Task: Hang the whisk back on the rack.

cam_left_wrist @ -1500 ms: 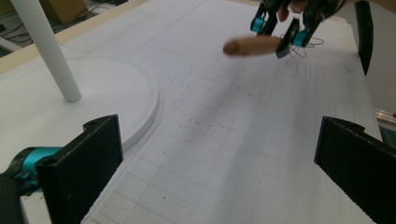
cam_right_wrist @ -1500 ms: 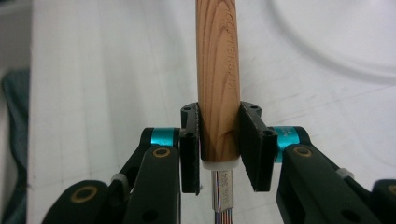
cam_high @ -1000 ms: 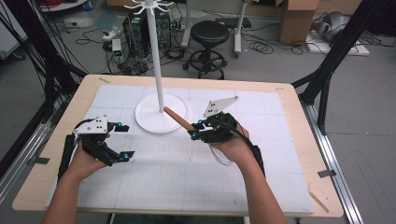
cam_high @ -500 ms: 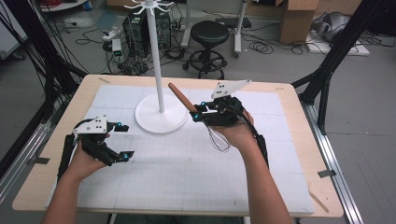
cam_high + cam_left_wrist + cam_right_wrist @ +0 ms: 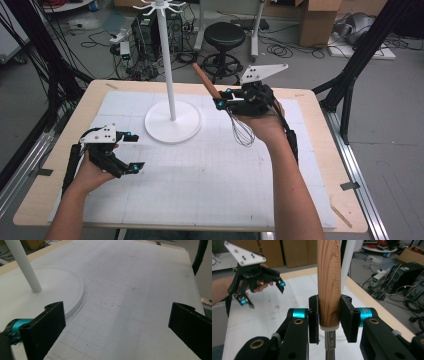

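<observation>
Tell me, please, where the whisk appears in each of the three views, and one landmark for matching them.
High view: the whisk is right of centre, in the right gripper, wires hanging down.
Left gripper view: the whisk is not in it.
Right gripper view: its wooden handle stands at centre.
Shared landmark: the white stand.

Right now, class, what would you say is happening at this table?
A person works with a gripper in each hand. The right gripper is shut on the wooden handle of a whisk, held in the air with the wire end hanging down and the handle pointing toward the white stand. The left gripper is open and holds nothing, low over the white mat beside the stand's round base.
</observation>
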Demonstrator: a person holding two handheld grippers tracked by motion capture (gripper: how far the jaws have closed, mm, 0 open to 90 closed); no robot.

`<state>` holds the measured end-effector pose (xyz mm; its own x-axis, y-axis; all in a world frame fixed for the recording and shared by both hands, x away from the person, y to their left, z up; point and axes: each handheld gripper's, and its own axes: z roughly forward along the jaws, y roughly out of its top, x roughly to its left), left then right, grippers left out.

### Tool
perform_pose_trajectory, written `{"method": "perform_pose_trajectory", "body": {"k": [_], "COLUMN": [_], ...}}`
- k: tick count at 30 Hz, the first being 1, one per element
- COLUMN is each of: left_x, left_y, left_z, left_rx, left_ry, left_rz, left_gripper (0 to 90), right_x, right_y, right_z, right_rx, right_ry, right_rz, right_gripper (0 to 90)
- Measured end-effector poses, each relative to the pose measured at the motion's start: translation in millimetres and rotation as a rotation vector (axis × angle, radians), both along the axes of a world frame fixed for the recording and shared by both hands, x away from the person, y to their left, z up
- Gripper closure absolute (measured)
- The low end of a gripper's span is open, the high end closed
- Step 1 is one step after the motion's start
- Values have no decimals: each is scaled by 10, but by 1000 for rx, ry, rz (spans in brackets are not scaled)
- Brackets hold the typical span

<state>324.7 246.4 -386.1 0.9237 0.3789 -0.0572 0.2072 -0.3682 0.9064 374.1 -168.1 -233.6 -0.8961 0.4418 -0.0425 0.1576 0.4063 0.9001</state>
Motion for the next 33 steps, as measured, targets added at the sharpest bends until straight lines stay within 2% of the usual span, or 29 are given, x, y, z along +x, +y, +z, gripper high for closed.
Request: {"method": "perform_pose_trajectory", "body": {"k": [8,12,19,27,33], "left_x": [-1,5,9,9,3], "left_y": [-4,-1,-3,-5,-10], "left_z": [-5,-8,-13,-11,-9], "left_rx": [4,2,12,-1,3], "left_ry": [4,6,4,4,4], "left_rz": [0,1,-3,-3,-9], "left_gripper": [16,16,16,16,17], "right_x": [98,179,302,434,518], "right_y": [22,32,68,118,171], "right_z": [217,297,386,478,543], "right_rx": [9,38,62,67,53], "right_ry": [-13,-21,-18,-12,-10], "right_rz": [-12,-19,-43,-64,-83], "right_gripper": [709,709,709,708,708]}}
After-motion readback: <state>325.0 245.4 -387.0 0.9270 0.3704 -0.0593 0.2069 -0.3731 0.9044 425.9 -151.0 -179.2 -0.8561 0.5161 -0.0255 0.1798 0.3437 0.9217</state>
